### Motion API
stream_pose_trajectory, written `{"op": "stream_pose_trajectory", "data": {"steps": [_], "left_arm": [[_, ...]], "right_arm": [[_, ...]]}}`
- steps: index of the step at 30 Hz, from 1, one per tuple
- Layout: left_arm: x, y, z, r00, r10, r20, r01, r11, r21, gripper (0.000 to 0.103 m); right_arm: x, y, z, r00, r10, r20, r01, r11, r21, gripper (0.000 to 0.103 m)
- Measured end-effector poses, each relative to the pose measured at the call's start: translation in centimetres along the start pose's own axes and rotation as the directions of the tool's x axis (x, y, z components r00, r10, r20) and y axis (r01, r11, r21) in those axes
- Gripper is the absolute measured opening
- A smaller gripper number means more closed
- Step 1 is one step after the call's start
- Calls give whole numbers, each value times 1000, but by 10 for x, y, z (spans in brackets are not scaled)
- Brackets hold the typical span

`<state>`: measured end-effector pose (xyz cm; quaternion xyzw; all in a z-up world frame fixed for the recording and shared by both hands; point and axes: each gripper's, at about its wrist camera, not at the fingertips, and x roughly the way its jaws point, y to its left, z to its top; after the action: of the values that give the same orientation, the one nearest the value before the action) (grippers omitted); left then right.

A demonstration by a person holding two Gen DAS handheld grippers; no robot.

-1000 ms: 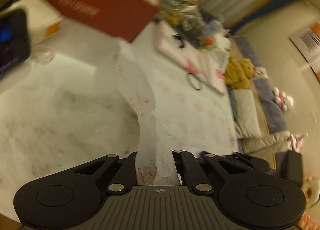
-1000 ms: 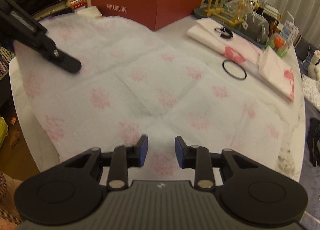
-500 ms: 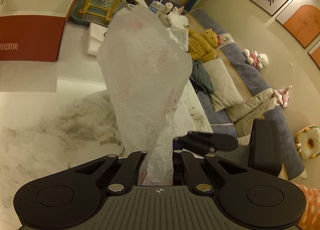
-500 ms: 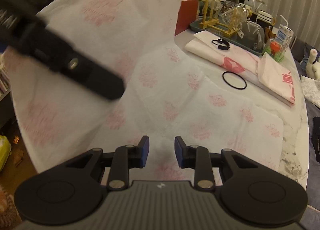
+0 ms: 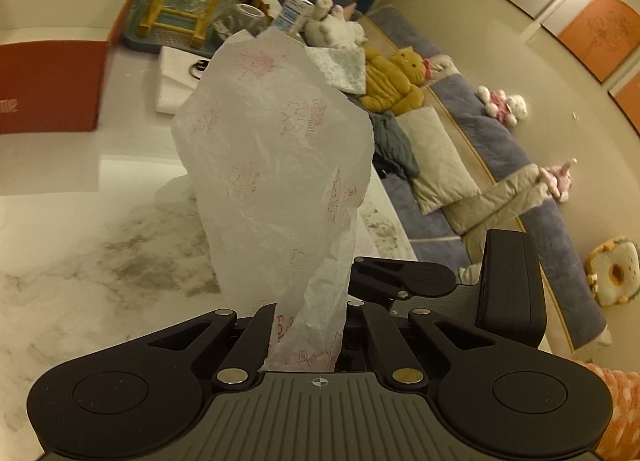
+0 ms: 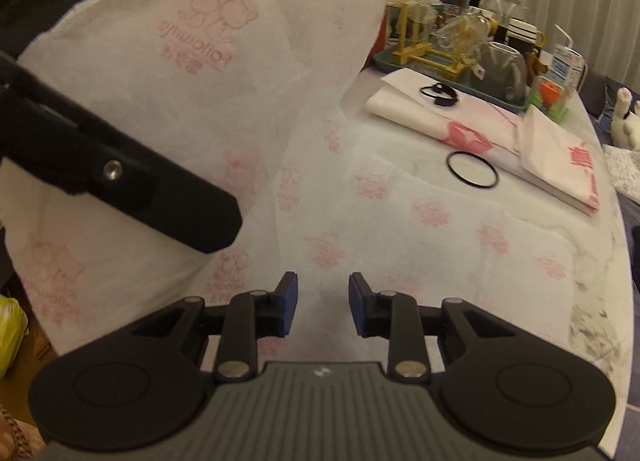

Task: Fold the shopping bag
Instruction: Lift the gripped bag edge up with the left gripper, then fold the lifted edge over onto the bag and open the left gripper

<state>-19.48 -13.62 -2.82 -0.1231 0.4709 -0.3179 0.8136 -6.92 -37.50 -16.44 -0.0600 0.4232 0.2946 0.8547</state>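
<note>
The shopping bag (image 6: 360,201) is thin white plastic with pink cartoon prints, spread on the marble table. My left gripper (image 5: 310,325) is shut on the bag's left edge (image 5: 272,165) and holds it lifted, so that side stands up and curls over toward the middle. In the right wrist view the left gripper (image 6: 120,181) shows as a black finger in front of the raised flap (image 6: 200,41). My right gripper (image 6: 323,305) is open, blue pads apart, low over the bag's near edge, holding nothing.
A red box (image 5: 48,77) stands at the back left. A tray of glassware (image 6: 460,45), folded bags (image 6: 500,141) and a black ring (image 6: 472,169) lie at the back right. The table edge (image 6: 616,261) runs along the right; a sofa (image 5: 480,165) is beyond.
My left gripper has lifted the bag's left edge off the table and carried it up and toward the right gripper. The right gripper has stayed open in place.
</note>
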Motion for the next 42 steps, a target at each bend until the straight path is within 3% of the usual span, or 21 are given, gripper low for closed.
{"op": "stream_pose_trajectory", "data": {"steps": [5,10,16,19,25,27,28,29,33,35,38,40,41,42], "left_arm": [[25,-23,9,997,11,-77,-4,996,91,2],[64,-39,9,982,37,-183,-7,986,165,2],[112,-47,-3,953,113,-282,-53,976,212,2],[119,-48,-3,955,104,-278,-47,977,206,2],[123,-62,-6,946,160,-283,-85,962,259,2],[122,-66,-7,944,177,-277,-96,955,281,2],[121,-68,-8,944,183,-274,-101,952,289,2],[121,-69,-7,944,187,-273,-104,951,293,2],[118,-68,-6,944,181,-277,-100,955,281,2],[116,-66,-7,945,179,-275,-100,955,279,2],[114,-66,-8,945,184,-271,-104,953,286,2],[111,-69,-9,946,193,-260,-110,946,304,3],[108,-71,-9,948,196,-252,-112,943,315,2],[104,-74,-10,950,197,-243,-113,939,324,2]], "right_arm": [[-26,-15,-21,998,-52,-27,54,995,80,28],[-48,-36,-46,994,-92,-64,102,978,183,28],[-60,-58,-59,998,-47,-35,56,940,337,28],[-65,-69,-65,1000,-25,-16,30,911,411,28],[-76,-91,-78,1000,14,27,-26,835,549,29],[-79,-99,-82,999,25,42,-45,805,592,39],[-80,-111,-91,992,76,97,-121,737,664,44],[-81,-125,-100,978,122,169,-208,640,740,53],[-85,-153,-120,921,156,357,-389,384,837,68],[-82,-159,-121,902,176,393,-431,320,844,71],[-66,-161,-118,908,195,370,-413,279,867,71],[-49,-168,-109,926,209,315,-365,281,888,61],[-42,-170,-105,932,215,291,-346,292,892,42],[-38,-168,-101,932,230,279,-342,309,887,1]]}}
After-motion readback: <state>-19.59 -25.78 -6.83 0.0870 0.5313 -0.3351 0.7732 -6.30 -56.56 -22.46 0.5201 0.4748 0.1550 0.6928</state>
